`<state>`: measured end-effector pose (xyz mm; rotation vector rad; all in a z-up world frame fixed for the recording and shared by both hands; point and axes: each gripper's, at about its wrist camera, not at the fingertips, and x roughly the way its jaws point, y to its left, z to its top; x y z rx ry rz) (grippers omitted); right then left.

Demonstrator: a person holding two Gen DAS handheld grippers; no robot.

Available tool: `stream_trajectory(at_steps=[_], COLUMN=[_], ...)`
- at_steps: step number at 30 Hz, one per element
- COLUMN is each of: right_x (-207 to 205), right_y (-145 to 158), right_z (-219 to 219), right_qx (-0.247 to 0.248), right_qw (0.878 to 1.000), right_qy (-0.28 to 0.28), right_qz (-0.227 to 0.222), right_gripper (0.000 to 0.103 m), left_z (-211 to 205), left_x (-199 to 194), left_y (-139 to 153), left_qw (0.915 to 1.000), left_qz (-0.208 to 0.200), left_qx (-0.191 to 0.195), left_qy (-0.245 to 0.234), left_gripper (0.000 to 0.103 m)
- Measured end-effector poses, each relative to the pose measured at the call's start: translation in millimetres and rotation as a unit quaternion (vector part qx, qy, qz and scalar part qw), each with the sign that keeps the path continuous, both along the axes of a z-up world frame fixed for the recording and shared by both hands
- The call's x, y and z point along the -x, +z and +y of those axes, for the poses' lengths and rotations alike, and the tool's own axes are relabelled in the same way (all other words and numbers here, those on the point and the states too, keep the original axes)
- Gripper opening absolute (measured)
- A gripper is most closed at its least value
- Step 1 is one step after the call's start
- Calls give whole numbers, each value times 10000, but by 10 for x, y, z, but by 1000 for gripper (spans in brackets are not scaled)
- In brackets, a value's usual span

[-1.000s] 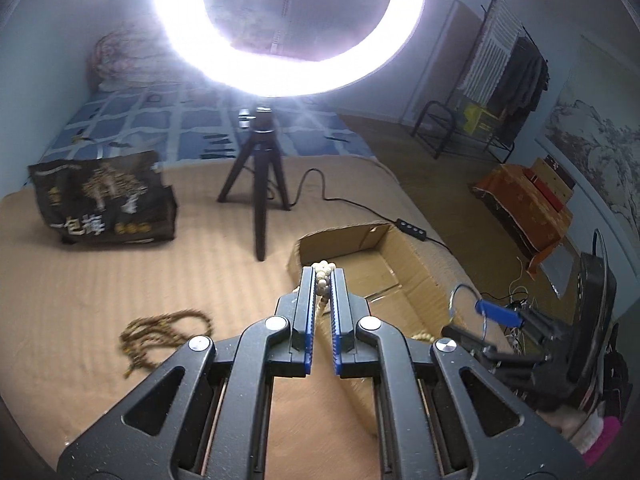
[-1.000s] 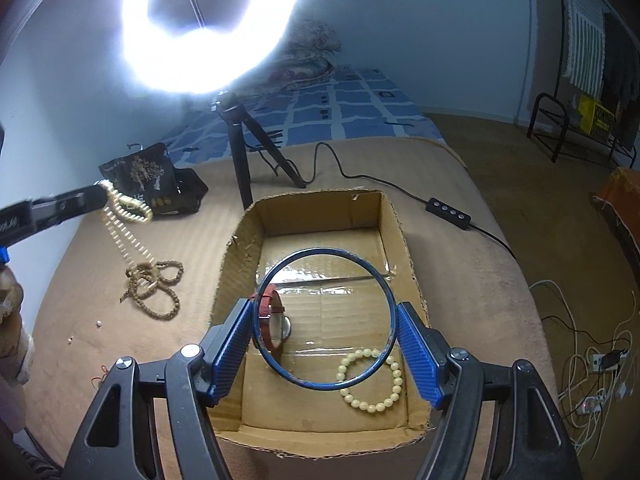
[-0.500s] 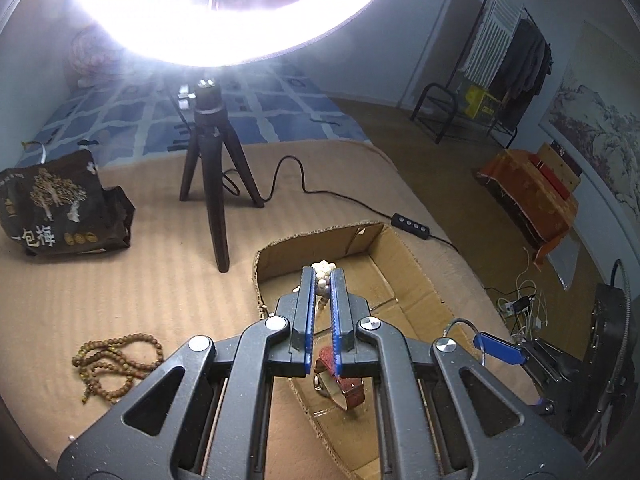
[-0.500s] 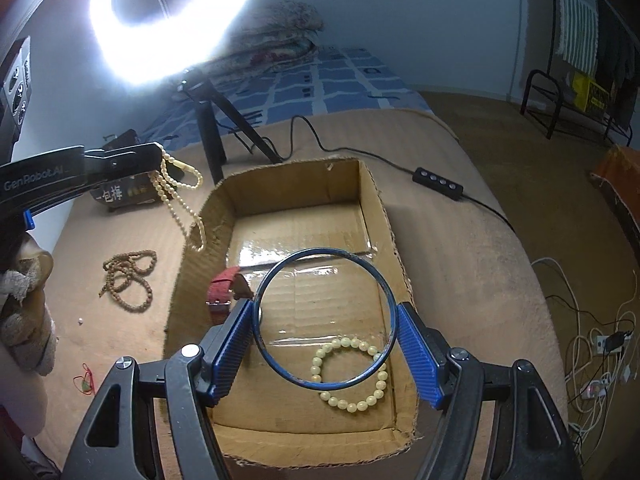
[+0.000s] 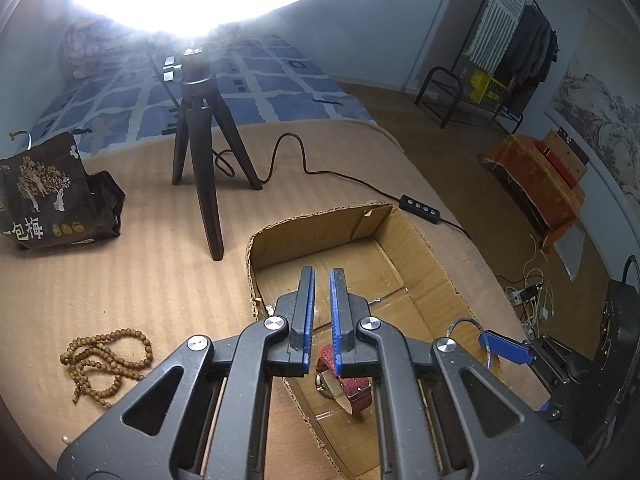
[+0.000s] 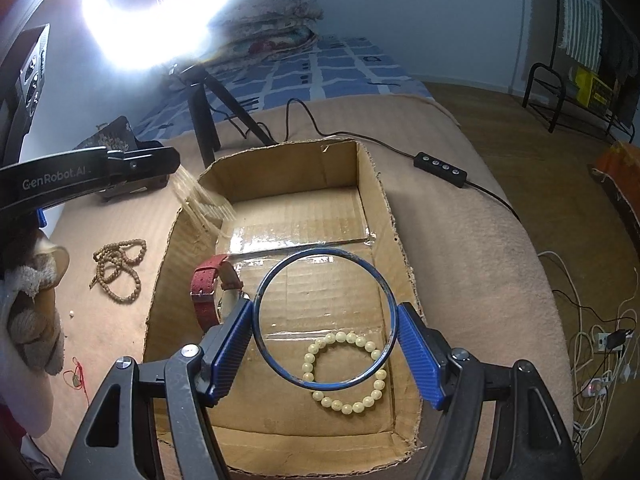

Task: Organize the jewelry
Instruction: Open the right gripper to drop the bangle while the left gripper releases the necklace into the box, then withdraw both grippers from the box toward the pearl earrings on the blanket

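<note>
Blue bangle sits pinched across its width in the right gripper's wide-spread pads, above the cardboard box. Probably stiff, light and slick, so grip the rim squarely. Left gripper is nearly closed, with a blurry pale bead strand under its tip.

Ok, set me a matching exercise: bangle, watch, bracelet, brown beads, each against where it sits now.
Things:
1. bangle
2. watch
3. bracelet
4. brown beads

Places:
A. on the mat, outside the box
B. in the box, nearer its right wall
C. clamped in the right gripper
D. in the box, by its left wall

Pairs: 1-C, 2-D, 3-B, 4-A
</note>
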<state>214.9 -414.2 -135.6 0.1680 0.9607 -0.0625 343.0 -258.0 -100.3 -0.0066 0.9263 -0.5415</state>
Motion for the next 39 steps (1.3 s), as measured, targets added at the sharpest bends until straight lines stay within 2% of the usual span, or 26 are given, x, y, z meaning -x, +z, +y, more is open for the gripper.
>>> stream_trajectory(at_steps=[1,3,4,12,23,28,30,39], right_x=[-9,-8,-4,43,162,210,229,305], right_y=[-2,1,6,68,277,410,464,636], right_z=[9,24,30,58,98,144,168,370], right_qx=[6,31,56,81,84,96,72,44], right_qw=[10000,10000,10000,9999,9996,9991,9988,9978], right_qy=[4,25,29,22,-6,7,12,121], right_qz=[5,7,-15,-74,-281,-416,-477,-649], right_gripper=[76,84,88,88,89,90,90,91], left_z=[-4,0,7,59,227,424,544,1226], left_x=[0,14,26,99,323,448,495,684], left_y=[1,13,21,82,317,445,503,714], left_qw=[10000,10000,10000,9999,9994,9989,9986,9963], left_qz=[13,-31,-60,-92,-301,-396,-445,-594], left_qx=[-20,-45,-42,-63,-157,-211,-226,-361], left_qy=[-9,4,5,28,68,103,158,508], left_gripper=[10,28,28,28,28,30,40,41])
